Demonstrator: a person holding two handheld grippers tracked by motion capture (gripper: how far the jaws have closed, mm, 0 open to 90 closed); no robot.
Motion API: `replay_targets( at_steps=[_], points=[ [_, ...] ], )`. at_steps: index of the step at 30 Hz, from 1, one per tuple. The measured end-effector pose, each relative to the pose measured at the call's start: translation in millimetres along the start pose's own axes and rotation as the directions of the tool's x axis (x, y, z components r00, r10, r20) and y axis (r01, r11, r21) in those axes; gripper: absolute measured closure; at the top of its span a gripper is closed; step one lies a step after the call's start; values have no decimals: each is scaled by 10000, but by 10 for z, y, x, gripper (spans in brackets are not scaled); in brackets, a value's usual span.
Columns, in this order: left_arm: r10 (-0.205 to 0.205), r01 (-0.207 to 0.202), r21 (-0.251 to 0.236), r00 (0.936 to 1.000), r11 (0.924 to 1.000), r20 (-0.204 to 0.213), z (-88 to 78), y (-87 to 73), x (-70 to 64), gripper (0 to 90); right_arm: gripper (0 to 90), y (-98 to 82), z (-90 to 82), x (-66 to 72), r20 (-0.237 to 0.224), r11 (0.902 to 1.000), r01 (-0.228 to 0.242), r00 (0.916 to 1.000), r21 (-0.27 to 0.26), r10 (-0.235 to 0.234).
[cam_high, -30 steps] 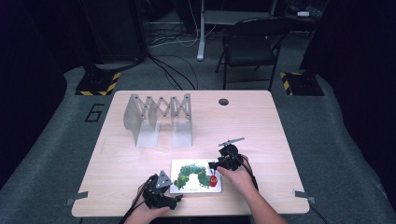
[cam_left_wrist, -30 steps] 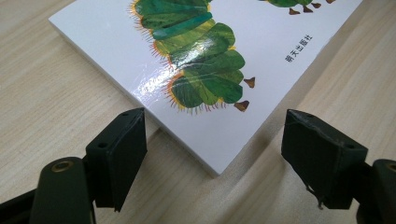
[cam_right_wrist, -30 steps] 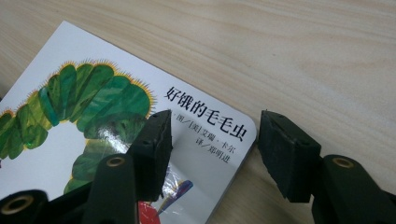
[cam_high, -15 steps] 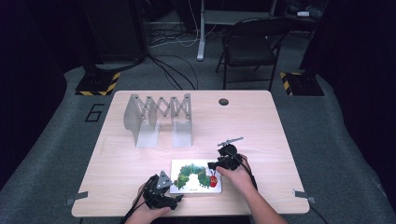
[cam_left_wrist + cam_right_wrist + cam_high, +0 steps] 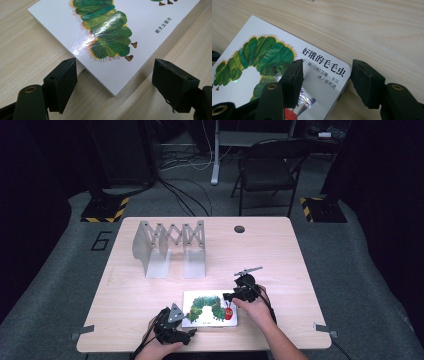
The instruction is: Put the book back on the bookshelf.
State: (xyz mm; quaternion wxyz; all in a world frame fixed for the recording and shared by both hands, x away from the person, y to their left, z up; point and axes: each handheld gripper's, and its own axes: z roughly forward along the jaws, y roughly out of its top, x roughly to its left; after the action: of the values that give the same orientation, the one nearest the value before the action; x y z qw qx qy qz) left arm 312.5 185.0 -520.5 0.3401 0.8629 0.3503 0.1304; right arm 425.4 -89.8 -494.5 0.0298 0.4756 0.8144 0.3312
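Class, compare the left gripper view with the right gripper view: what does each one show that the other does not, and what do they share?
Left gripper view: the book's bottom corner lying between the open left claw, with the caterpillar's brown feet and a small line of print. Right gripper view: the bold black title beside the right claw, which straddles a rounded corner. Both: the white cover, the green caterpillar, and the wooden table.

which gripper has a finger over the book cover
The right gripper: one of its fingers lies over the book cover by the title, while the left gripper just straddles a corner.
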Motion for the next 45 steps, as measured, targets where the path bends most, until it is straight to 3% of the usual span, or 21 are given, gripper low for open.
replay_targets(
  at_steps=[9,10,22,28,35,45],
  points=[
    [-70,69,88,10000,9999,42,4,2,-20,182,431,8,-46,31,126,9996,196,9997,-180,-194],
    [-37,37,58,9999,10000,-145,8,2,-28,179,431,9,-51,30,82,9996,207,9998,-181,-206],
    [-40,48,170,9991,9998,-423,58,29,-78,117,434,28,-122,56,10,9991,228,9997,-370,-228],
    [-144,157,298,9990,9994,-429,80,48,-97,63,435,33,-146,66,3,9984,331,9995,-464,-331],
    [-433,448,179,9961,9988,-772,143,68,-137,2,439,38,-182,84,-19,9978,407,9992,-516,-409],
    [-687,703,124,9925,9974,-1007,170,93,-143,0,439,46,-213,109,13,9970,523,9986,-574,-523]
  ],
)
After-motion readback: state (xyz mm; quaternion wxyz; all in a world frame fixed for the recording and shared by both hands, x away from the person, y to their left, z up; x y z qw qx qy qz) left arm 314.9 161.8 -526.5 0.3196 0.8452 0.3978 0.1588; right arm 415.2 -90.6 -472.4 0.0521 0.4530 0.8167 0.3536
